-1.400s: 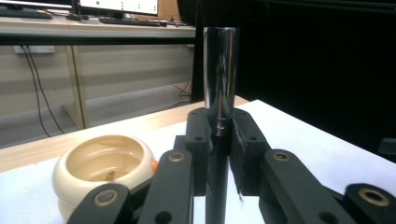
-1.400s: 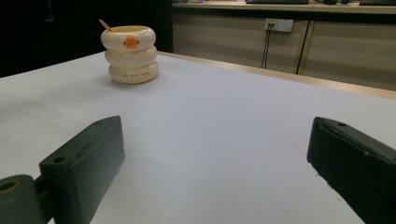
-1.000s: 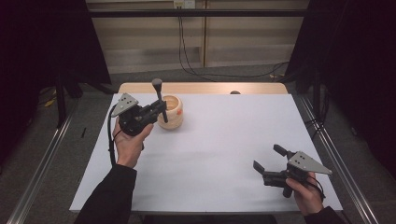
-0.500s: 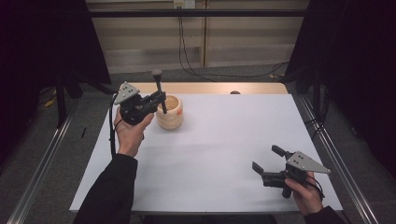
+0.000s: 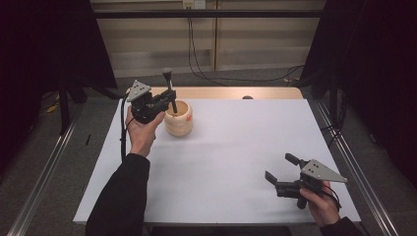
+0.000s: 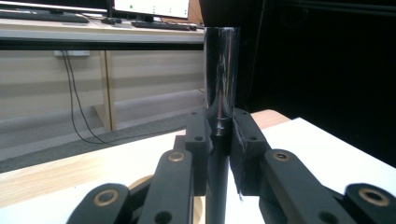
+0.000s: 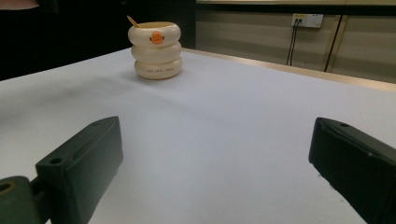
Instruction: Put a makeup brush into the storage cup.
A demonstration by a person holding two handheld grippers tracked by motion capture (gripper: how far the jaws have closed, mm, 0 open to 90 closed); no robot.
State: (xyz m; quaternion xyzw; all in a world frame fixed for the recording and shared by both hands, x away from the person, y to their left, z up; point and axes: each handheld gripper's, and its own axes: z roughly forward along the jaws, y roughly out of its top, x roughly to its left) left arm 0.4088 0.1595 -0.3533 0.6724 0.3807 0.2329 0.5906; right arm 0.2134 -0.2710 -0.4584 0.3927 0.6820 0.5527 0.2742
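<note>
While one hand-held gripper [image 6: 219, 154] clamps one black rod [image 6: 221, 74], the other [image 5: 282, 169] gapes.

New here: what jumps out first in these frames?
The left claw, at the table's far left, is shut on a glossy black rod held upright over a cream ringed cup with an orange duck bill. The right claw rests open at the near right of the white table.

Bright overhead light on table [image 5: 236, 162], dark surroundings; near fingers [image 6: 198, 154] blurred
</note>
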